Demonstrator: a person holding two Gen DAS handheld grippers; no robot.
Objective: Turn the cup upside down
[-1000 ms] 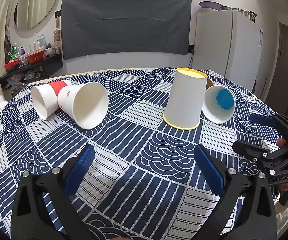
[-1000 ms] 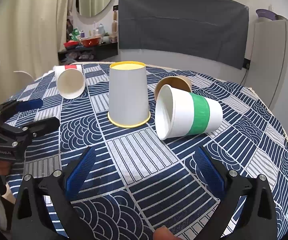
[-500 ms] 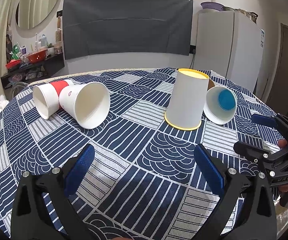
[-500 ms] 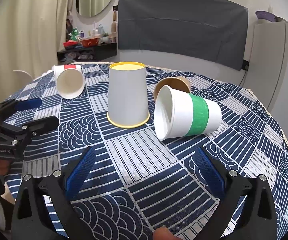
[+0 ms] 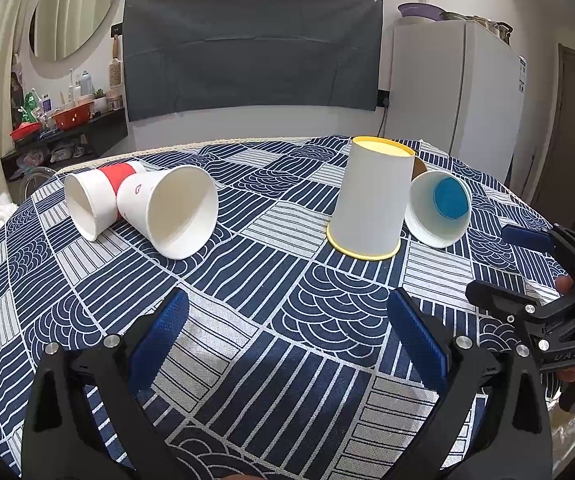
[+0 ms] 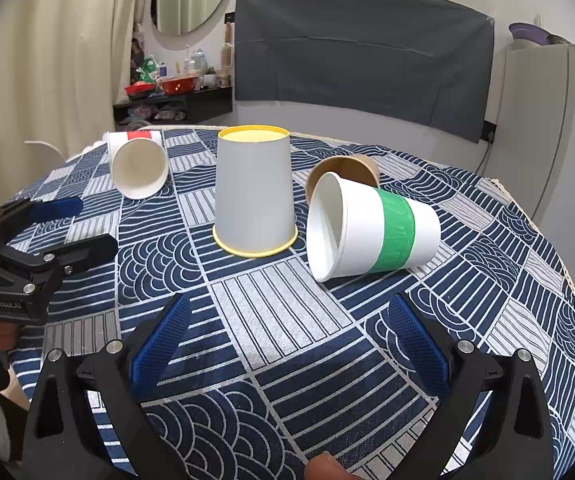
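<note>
In the left wrist view, the red-band cup [image 5: 95, 196] lies on its side at mid-left, touching the plain white cup [image 5: 171, 216] beside it, mouth toward the camera. Right of centre the yellow-rim cup [image 5: 371, 200] stands mouth down on the tablecloth [image 5: 287, 320], with the green-band cup [image 5: 437, 214] on its side just beside it and a brown cup [image 6: 343, 168] behind, seen better in the right wrist view. Over the last second nothing on the table has shifted; both views have only drifted slightly, so the cups sit a touch differently in frame. The left gripper [image 5: 287, 328] hangs released and empty at the bottom of its view, and the right gripper [image 6: 287, 328] is likewise spread wide, holding nothing. One cup looks already flipped; judging by the aim, the green-band cup is likely next for the right gripper, no approach begun.
</note>
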